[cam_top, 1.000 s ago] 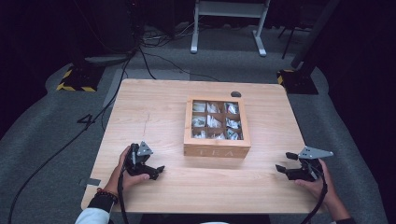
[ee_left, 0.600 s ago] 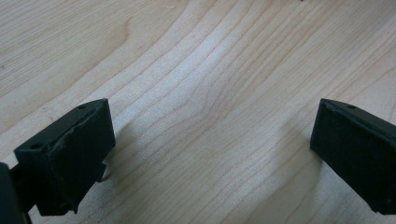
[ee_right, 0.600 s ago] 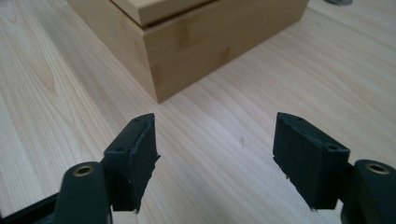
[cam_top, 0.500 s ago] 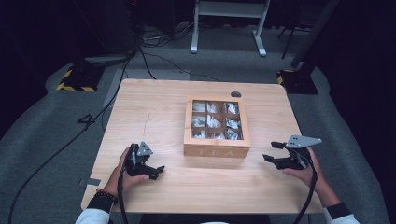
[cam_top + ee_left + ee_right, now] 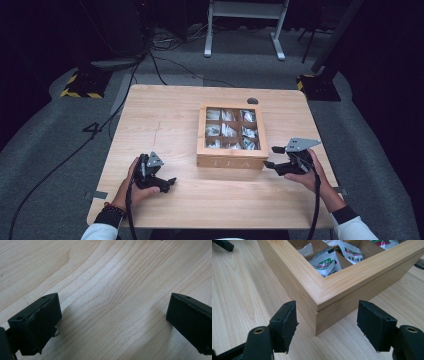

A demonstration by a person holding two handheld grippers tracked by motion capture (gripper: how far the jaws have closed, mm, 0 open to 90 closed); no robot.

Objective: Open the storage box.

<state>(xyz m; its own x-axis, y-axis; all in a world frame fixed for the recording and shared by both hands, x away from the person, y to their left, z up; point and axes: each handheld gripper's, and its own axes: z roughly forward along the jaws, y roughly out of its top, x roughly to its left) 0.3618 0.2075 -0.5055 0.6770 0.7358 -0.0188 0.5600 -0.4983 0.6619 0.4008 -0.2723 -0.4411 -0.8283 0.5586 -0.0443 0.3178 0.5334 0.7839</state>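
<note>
Wooden tea box [image 5: 231, 135], mid-desk toward the far edge: rigid, fairly heavy, smooth-sided, sachets loose inside; take by near right corner, where right gripper [image 5: 274, 156] gapes empty; left gripper [image 5: 169, 184] likewise open.

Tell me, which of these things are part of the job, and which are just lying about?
Part of the job:
- wooden tea box, lid closed
- tea sachets in its compartments
- right hand-held gripper, open, at the box's near right corner
- left hand-held gripper, open, resting on the table

Just lying about:
- small dark object behind the box
- floor cables
- metal stand
</note>
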